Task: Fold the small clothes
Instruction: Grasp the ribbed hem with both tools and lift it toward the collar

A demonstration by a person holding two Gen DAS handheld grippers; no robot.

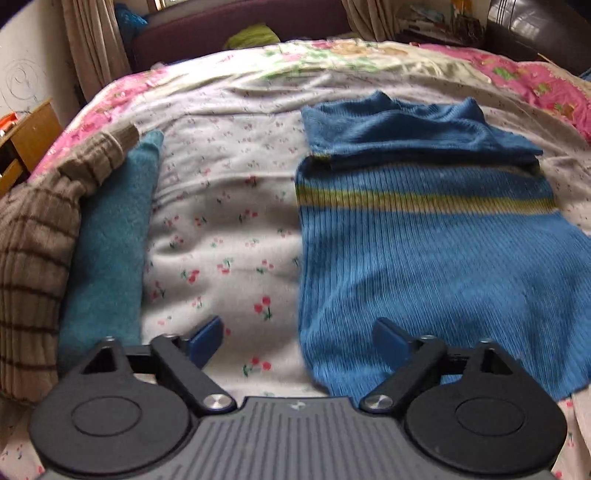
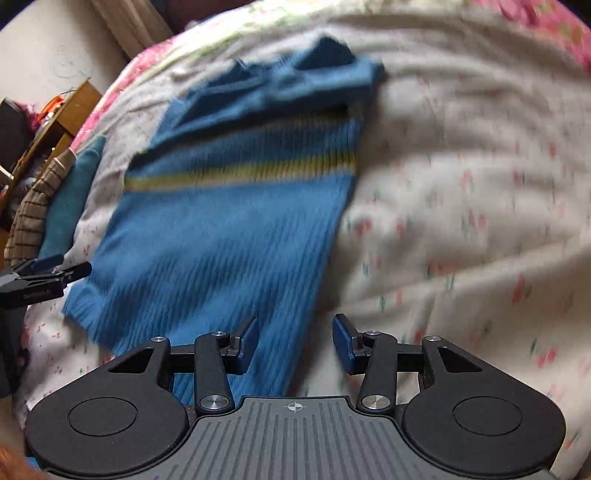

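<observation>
A bed is filling both views, its white cherry-print sheet (image 1: 229, 229) lying rumpled under a pink floral quilt (image 1: 517, 74) at the far edge; beyond are sitting beige curtains (image 1: 92, 48), a dark headboard (image 1: 240, 33) and a wooden cabinet (image 1: 26, 140) at the left. The blue ribbed sweater (image 1: 424, 266) with a yellow-green stripe is lying flat on the sheet, sleeves folded across its top. A brown striped knit (image 1: 33, 251) and a teal garment (image 1: 110, 236) are resting beside each other, well apart from it — both cut off by the frame. The left gripper (image 1: 299, 341) is hanging with fingers wide apart over the sweater's hem edge; the right gripper (image 2: 293, 345), fingers also apart, is hovering over the opposite hem corner — the right view is blurring badly
</observation>
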